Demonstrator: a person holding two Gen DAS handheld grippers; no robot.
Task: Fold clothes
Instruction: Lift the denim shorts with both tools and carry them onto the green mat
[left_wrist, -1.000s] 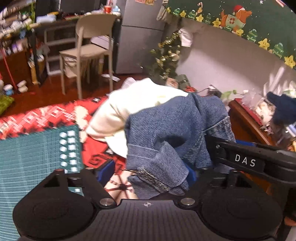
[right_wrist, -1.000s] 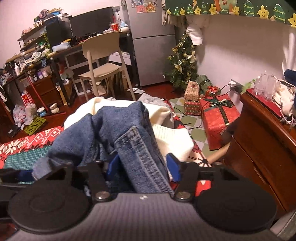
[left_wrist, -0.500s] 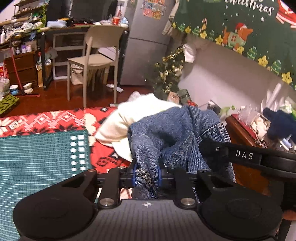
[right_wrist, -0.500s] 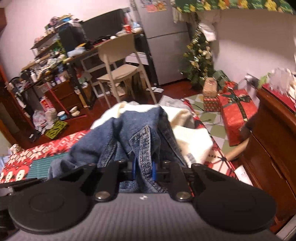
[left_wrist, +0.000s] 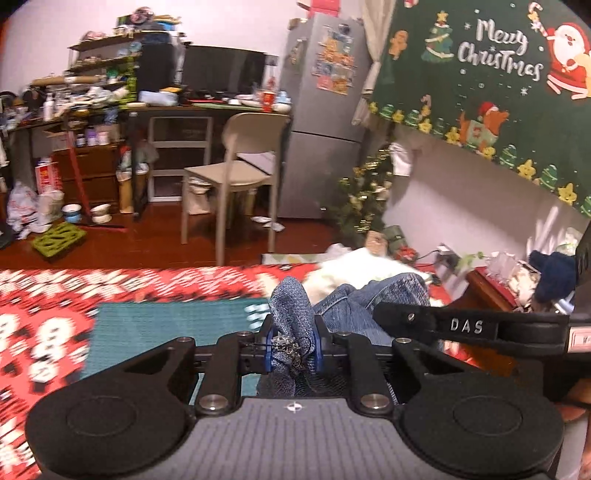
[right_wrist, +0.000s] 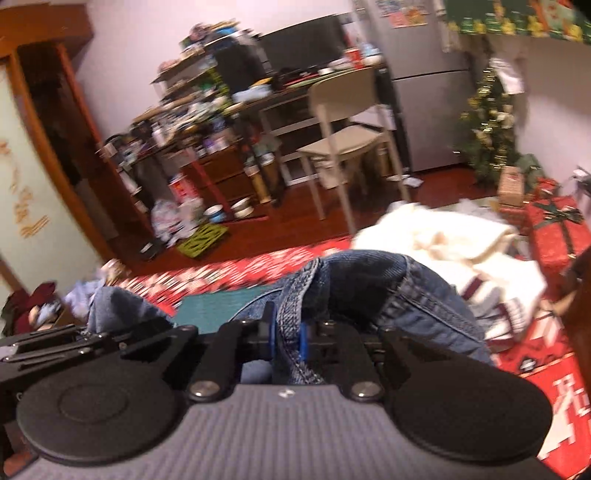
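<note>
Between both claws' pads (pinched): denim garment (left_wrist: 293, 317).

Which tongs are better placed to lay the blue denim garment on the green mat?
Probably left. The left tongs grip the blue denim garment right beside the green cutting mat; the right tongs hold it nearer the cream clothes.

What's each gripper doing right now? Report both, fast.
Left gripper: closed on the denim garment.
Right gripper: closed on the same denim garment, at a stitched edge.
</note>
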